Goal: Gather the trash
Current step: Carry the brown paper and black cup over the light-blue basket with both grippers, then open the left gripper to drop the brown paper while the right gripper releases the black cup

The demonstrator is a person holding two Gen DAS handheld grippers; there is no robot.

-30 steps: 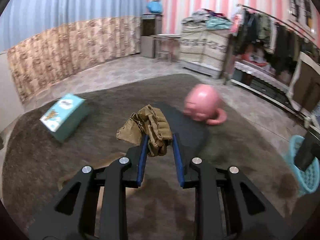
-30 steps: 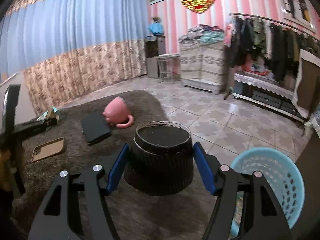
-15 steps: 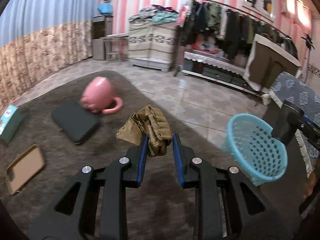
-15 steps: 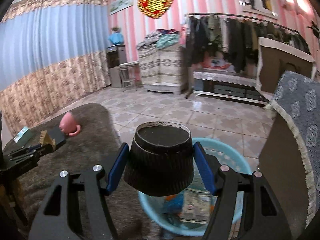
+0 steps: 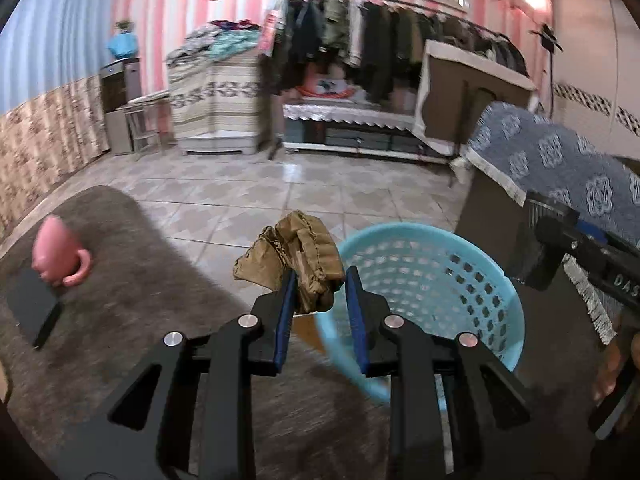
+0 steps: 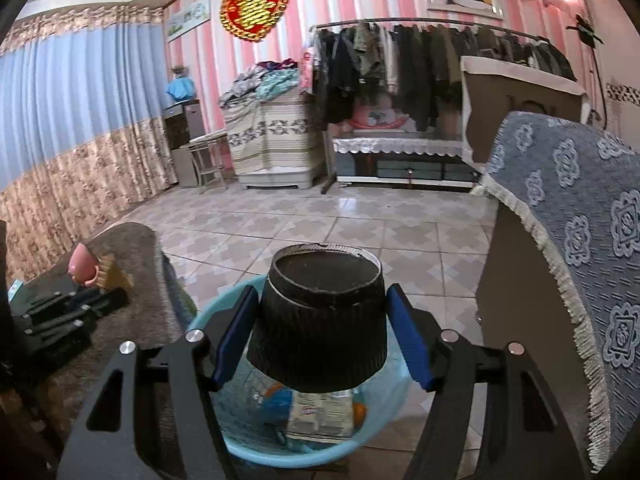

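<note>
My left gripper (image 5: 319, 280) is shut on a crumpled brown paper wad (image 5: 298, 258) and holds it at the left rim of the light blue basket (image 5: 440, 292). My right gripper (image 6: 322, 300) is shut on a black ribbed paper cup (image 6: 322, 320), held upside down directly above the basket (image 6: 248, 444), which holds several pieces of trash (image 6: 320, 412). The right gripper with the cup also shows at the right of the left wrist view (image 5: 536, 252).
A pink mug (image 5: 56, 252) and a black flat case (image 5: 30, 304) lie on the brown rug (image 5: 140, 280) to the left. A cabinet with a blue patterned cloth (image 6: 560, 208) stands right of the basket. Tiled floor and a clothes rack (image 5: 380, 44) lie beyond.
Both grippers have swung right, away from the rug. The left one with the paper wad has come up to the basket's rim. The right one has lowered the cup over the basket.
</note>
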